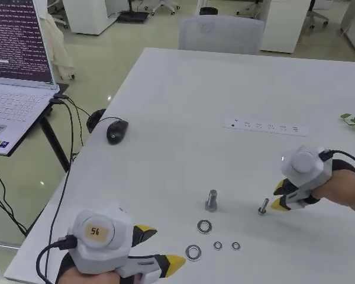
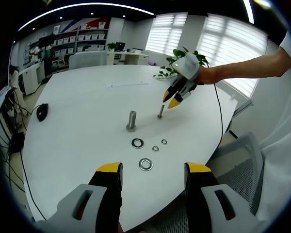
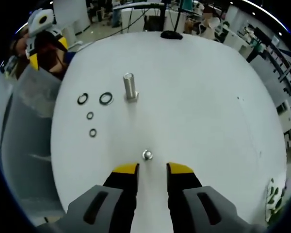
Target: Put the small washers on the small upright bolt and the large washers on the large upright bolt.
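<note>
Right gripper [image 1: 278, 197], yellow-tipped black jaws: released, narrow gap, nothing held. The small upright grey steel bolt [image 3: 147, 155] stands just off its tips, at 12 o'clock in the right gripper view. Left gripper [image 2: 153, 170]: jaws wide apart, empty, near the white table [image 1: 165, 89] edge.

Head view: large upright grey steel bolt [image 1: 211, 200] at 9 o'clock of the small bolt. Two large steel ring washers [image 1: 205, 226] and two small steel ring washers [image 1: 218, 245] lie flat on the table at 6 o'clock of it.
</note>
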A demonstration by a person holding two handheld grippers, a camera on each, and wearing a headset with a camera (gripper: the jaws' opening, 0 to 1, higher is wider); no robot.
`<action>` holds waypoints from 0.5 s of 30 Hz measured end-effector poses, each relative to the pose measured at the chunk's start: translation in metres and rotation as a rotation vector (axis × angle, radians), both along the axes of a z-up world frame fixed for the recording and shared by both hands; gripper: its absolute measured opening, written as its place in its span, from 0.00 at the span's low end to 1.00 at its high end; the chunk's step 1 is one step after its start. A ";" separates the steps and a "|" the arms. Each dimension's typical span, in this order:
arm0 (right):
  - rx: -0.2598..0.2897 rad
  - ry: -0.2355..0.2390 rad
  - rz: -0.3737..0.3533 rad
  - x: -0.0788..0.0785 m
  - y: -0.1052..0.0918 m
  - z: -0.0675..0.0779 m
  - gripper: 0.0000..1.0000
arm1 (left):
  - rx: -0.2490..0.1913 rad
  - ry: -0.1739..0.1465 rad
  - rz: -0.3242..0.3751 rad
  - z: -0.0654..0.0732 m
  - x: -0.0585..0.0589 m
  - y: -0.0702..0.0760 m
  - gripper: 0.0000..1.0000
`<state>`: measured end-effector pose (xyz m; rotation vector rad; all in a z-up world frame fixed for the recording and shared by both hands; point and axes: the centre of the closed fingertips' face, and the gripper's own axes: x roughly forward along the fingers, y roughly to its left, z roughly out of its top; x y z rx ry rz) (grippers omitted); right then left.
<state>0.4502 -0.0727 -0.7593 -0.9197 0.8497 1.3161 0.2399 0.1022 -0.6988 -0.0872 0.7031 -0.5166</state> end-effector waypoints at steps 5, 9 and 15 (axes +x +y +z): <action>0.069 0.000 -0.104 -0.006 -0.010 0.011 0.25 | 0.000 -0.002 -0.003 0.000 0.000 0.000 0.50; 0.105 0.029 -0.172 -0.007 -0.024 0.007 0.25 | -0.001 -0.002 -0.007 0.000 0.000 -0.001 0.50; 0.104 0.062 -0.237 -0.027 -0.043 -0.006 0.25 | 0.002 0.001 -0.020 0.000 0.001 -0.004 0.50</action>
